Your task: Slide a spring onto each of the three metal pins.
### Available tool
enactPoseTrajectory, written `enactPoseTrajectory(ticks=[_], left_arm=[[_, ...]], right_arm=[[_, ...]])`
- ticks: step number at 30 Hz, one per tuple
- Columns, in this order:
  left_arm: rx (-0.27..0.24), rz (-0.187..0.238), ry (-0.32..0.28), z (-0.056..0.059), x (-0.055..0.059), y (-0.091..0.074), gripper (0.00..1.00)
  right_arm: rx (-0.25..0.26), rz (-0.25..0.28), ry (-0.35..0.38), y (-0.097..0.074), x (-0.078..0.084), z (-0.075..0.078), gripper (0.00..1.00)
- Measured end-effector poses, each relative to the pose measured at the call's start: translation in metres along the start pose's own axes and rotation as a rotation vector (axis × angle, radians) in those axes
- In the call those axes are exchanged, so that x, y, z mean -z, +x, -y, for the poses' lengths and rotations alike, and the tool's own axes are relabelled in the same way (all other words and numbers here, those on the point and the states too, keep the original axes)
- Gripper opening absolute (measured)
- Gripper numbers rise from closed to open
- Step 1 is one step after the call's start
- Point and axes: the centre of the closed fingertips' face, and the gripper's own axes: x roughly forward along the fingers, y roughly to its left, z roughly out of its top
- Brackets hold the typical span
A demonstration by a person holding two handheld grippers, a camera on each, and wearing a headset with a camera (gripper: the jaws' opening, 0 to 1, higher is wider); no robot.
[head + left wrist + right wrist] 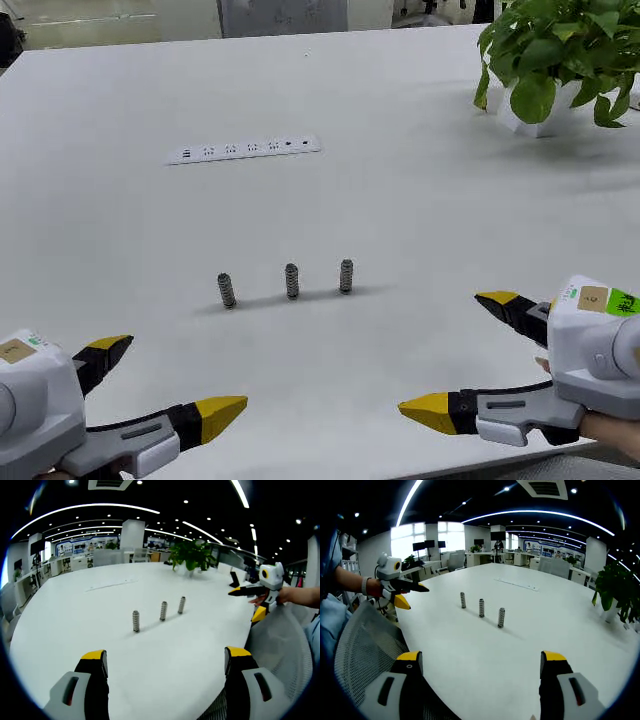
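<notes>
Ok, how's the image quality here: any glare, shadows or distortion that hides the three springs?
Head view: soft, even light, sharp focus; the three springs cast faint shadows on the table, no glare. Left gripper view: heavy fisheye curving of the table edge and the ceiling light strips; springs small but clear. Right gripper view: same curvature, bright windows behind, springs distinct.
</notes>
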Motion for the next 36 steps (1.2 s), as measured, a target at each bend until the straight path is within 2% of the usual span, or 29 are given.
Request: enactPoseTrajectory(ticks=[2,4,8,10,14,17,25,31,33,36], left_arm=[[-0.001,0.001,-0.001,-0.003,0.002,0.000,1.00],[-0.005,0.024,-0.009,0.000,0.000,0.001,1.00],[-0.056,0.046,0.047,0.001,-0.001,-0.002,1.00],[-0.080,0.067,0.030,0.001,-0.001,-0.002,1.00],[-0.090,0.054,0.043,0.000,0.001,-0.002,1.00],[-0.097,0.064,0.033,0.000,-0.001,-0.001,1.00],[-0.125,0.077,0.059,-0.003,-0.002,-0.002,1.00],[-0.154,0.060,0.043,-0.009,0.002,-0.004,1.00],[-0.147,0.041,0.020,-0.010,0.008,-0.001,1.00],[-0.146,0.028,0.021,-0.012,0.011,0.000,1.00]], right_arm=[[-0.003,-0.001,-0.001,0.000,0.001,-0.001,0.99],[-0.004,-0.002,-0.007,0.001,0.002,-0.001,0.99],[0.001,0.011,-0.013,0.000,0.000,0.000,0.99],[-0.001,0.027,-0.007,0.000,-0.002,0.001,0.99],[0.008,0.032,-0.009,-0.001,-0.001,0.004,0.99],[0.007,0.045,-0.004,-0.001,-0.003,0.004,0.99],[0.026,0.056,0.006,-0.001,-0.004,0.009,0.99],[0.019,0.045,-0.001,0.002,-0.001,0.007,0.99],[0.016,0.044,0.003,0.002,-0.002,0.006,0.99],[0.017,0.040,0.007,0.003,0.000,0.007,0.99]])
